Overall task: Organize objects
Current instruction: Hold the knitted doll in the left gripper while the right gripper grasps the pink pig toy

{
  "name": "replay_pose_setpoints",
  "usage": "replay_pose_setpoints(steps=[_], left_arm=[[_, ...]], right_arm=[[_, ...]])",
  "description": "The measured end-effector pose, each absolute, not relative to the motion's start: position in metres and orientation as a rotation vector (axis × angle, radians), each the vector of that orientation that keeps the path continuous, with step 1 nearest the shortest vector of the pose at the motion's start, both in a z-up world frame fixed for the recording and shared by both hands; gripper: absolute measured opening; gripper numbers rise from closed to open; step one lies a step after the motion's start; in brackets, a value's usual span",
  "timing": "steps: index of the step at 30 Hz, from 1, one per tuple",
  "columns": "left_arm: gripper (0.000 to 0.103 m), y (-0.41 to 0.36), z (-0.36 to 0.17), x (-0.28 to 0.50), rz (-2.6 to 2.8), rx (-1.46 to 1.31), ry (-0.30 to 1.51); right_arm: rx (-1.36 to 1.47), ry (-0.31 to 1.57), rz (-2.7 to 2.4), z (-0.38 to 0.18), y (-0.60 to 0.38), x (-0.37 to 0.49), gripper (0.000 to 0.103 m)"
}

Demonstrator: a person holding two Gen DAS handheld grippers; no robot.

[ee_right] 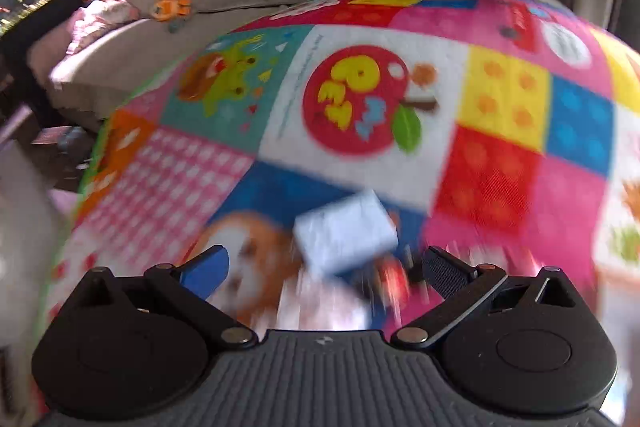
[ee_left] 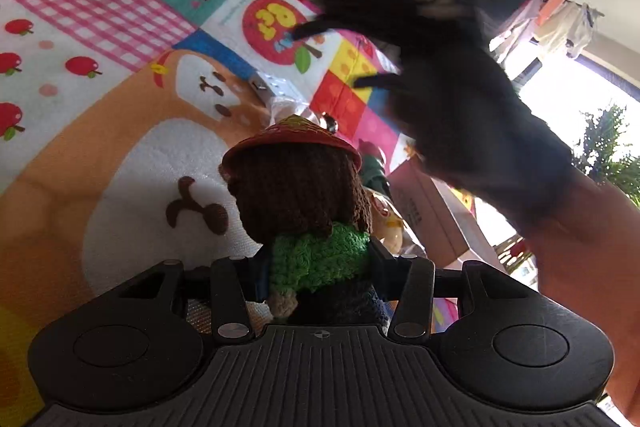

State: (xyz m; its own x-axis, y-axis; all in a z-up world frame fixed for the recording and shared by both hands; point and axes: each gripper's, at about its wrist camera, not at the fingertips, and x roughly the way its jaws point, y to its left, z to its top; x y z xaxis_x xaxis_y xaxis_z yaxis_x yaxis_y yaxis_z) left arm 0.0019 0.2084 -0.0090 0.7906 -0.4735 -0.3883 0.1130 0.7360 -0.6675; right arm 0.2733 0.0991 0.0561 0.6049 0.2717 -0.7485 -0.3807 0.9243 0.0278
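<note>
Left wrist view shows our left gripper (ee_left: 320, 267) clamping the crocheted brown-haired doll (ee_left: 304, 211) upright, while our right gripper (ee_right: 324, 267) hangs empty, jaws spread, just short of the small white box (ee_right: 346, 231).

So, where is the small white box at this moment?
In the right wrist view the small white box lies on the colourful play mat, low centre, just ahead of the open right gripper.

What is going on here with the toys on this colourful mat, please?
A person is tidying with a handheld gripper in each hand. The left gripper is shut on a crocheted doll above the play mat. The right gripper, jaws open and empty, is over a small white box on the mat.
</note>
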Motion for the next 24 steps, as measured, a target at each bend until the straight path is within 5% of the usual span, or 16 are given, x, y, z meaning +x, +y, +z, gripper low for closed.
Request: replay_pose_setpoints(steps=[8,18,24], left_arm=[[0.051,0.21,-0.01,0.003,-0.361,-0.688,0.572],[0.051,0.211,-0.012,0.001,-0.368,-0.71,0.574],[0.051,0.211,-0.012,0.001,-0.377,-0.718,0.568]], right_arm=[[-0.276,0.947,0.306,0.003,0.123,0.331,0.052],[-0.374,1.023,0.407,0.026,0.028,0.227,0.053],[-0.228,0.9,0.244,0.068,-0.011,0.233,0.065]])
